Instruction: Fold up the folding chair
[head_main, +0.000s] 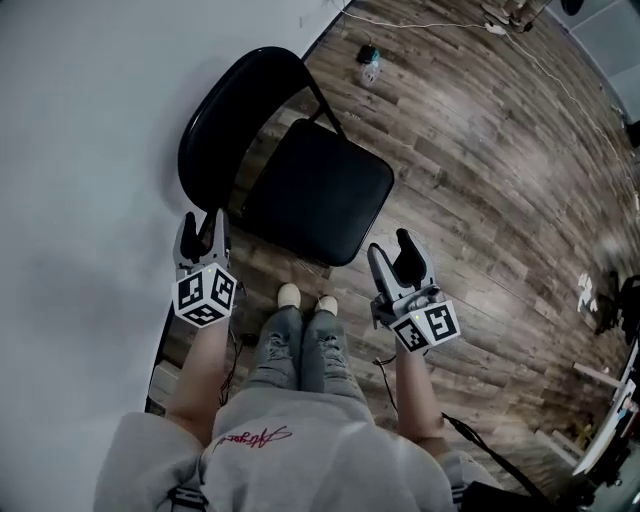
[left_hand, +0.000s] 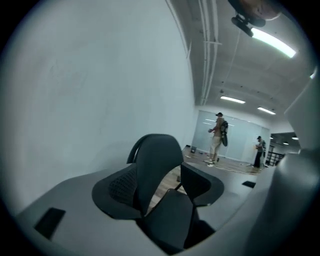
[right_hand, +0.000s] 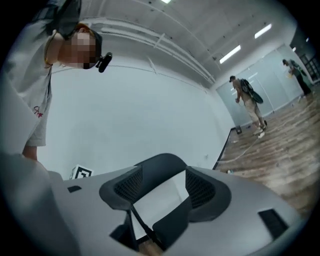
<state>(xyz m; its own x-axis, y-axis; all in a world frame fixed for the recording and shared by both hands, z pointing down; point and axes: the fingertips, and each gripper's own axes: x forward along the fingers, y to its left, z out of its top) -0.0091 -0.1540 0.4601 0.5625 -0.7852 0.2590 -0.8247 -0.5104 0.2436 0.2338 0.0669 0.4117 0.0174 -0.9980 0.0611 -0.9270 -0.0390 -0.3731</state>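
While we stand facing the folding chair (head_main: 318, 190), it sits fully unfolded on the wooden floor (head_main: 480, 180), its curved black backrest (head_main: 232, 105) close to a white wall (head_main: 80, 150) and its padded seat (head_main: 330, 200) lying flat and angled toward us. Our shoes (head_main: 305, 298) are just in front of the seat's near corner. We hold the left claw (head_main: 203, 230) just off the chair's left side, near where the backrest meets the seat, and the right claw (head_main: 395, 258) just off the seat's near right corner. Neither touches the chair. Both claws are released, jaws spread wide and empty. In the left gripper view the backrest and seat show through the gap between the jaws but lie beyond them, ungripped. In the right gripper view only the top arc of the backrest and bare wall show through the gap. We judge the claws flank the chair this way so that one can steady the backrest while the other lifts the seat's front edge. Folding has not begun. Two people stand far beyond the chair, across the room.
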